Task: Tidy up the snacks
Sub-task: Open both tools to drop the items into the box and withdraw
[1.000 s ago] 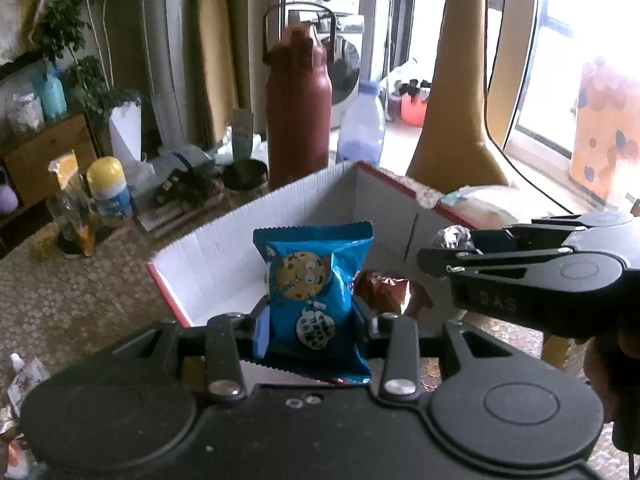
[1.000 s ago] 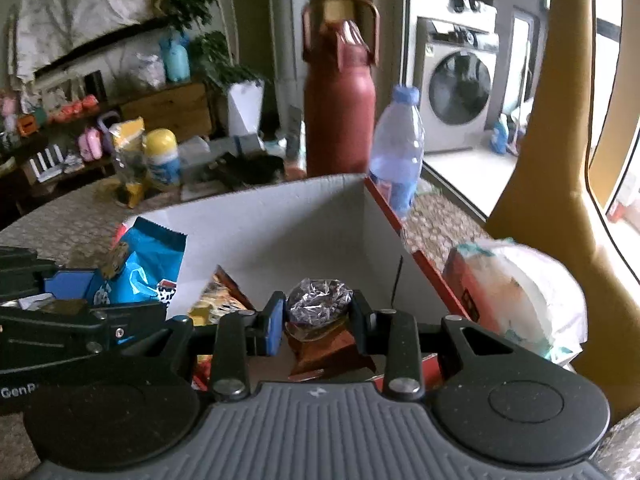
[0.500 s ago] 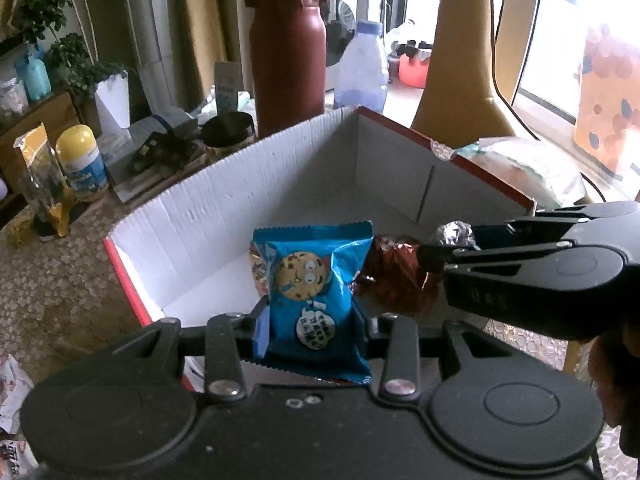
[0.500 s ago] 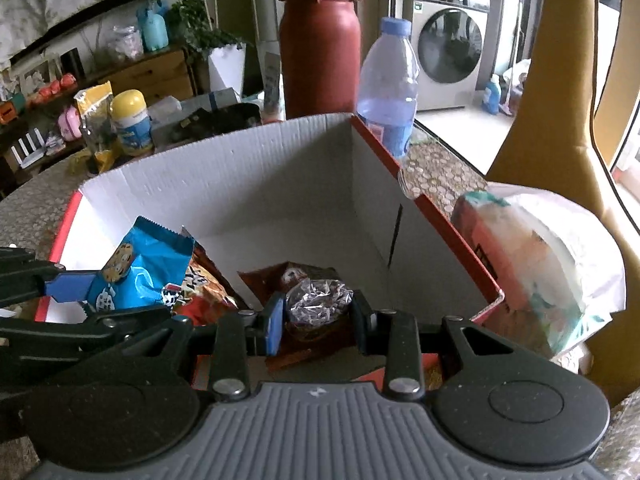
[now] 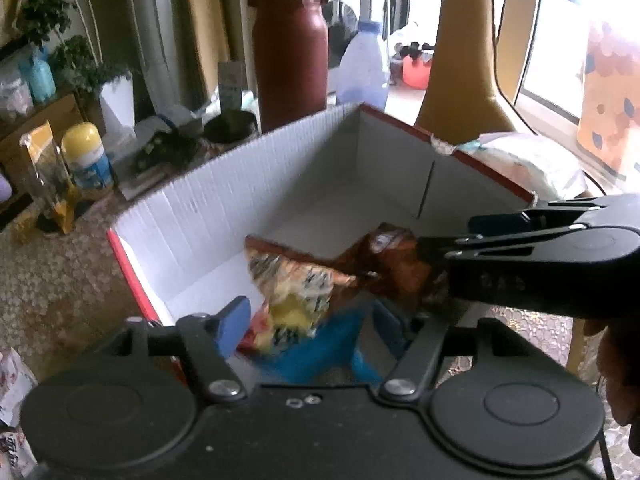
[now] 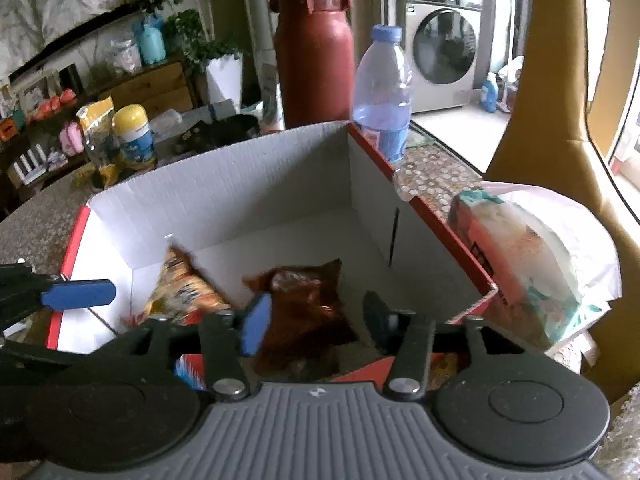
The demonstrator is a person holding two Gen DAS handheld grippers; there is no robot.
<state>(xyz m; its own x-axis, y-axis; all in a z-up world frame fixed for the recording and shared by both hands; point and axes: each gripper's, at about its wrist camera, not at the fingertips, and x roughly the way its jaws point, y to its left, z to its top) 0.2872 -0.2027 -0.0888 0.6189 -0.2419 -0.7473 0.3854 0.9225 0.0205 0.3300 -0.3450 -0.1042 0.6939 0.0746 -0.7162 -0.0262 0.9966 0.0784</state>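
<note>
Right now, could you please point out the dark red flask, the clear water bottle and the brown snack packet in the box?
dark red flask (image 6: pixel 314 56), right wrist view, mid body.
clear water bottle (image 6: pixel 383 88), right wrist view, mid body.
brown snack packet (image 6: pixel 306 304), right wrist view, centre of wrapper.

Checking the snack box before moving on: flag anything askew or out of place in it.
Nothing is spilled or damaged. In the box, the yellow packet leans tilted against the left wall, and the brown packet lies flat beside it. A blurred blue packet sits under the opening left claw.

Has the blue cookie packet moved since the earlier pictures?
Yes. The blue cookie packet has dropped from between the opening left gripper jaws into the cardboard box.
</note>
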